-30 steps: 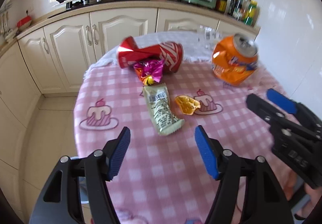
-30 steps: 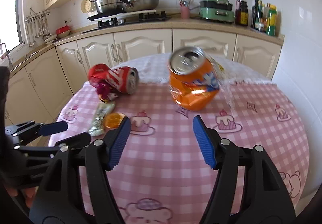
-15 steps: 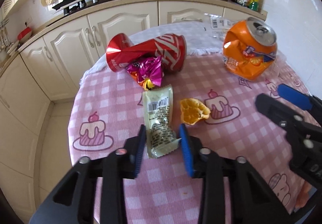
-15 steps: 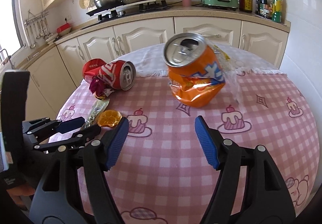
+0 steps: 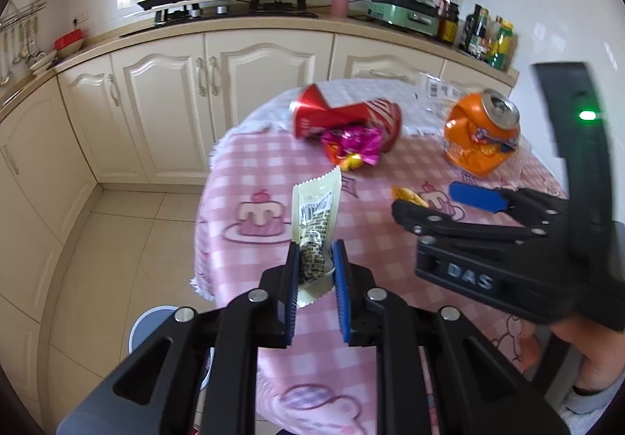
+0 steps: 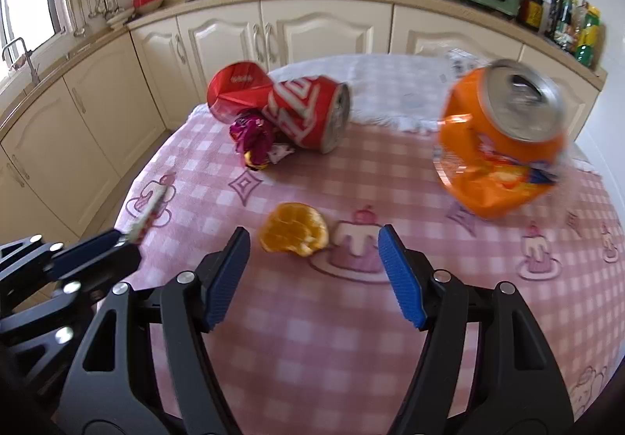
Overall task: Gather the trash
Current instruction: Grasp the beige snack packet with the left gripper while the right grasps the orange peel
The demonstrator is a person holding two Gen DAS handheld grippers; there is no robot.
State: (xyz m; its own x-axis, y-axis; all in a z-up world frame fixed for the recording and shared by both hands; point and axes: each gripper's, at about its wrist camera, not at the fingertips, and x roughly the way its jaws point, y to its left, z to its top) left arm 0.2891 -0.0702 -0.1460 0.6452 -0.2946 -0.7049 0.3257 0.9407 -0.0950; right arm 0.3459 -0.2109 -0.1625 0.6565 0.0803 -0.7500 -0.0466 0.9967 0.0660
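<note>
Since a moment ago the left gripper (image 5: pixel 316 271) has been closing, and its blue pads now pinch the bottom end of the pale snack wrapper (image 5: pixel 314 216). That wrapper was flat on the pink checked table (image 6: pixel 312 317); now it stands up off the cloth, crinkled, with black print and a zigzag top. It is left of the orange peel (image 6: pixel 293 228). The right gripper (image 6: pixel 314 274) is wide open and holds nothing, just in front of the peel. Behind the peel lies a crushed red can (image 6: pixel 289 108); a dented orange can (image 6: pixel 498 140) stands to its right.
</note>
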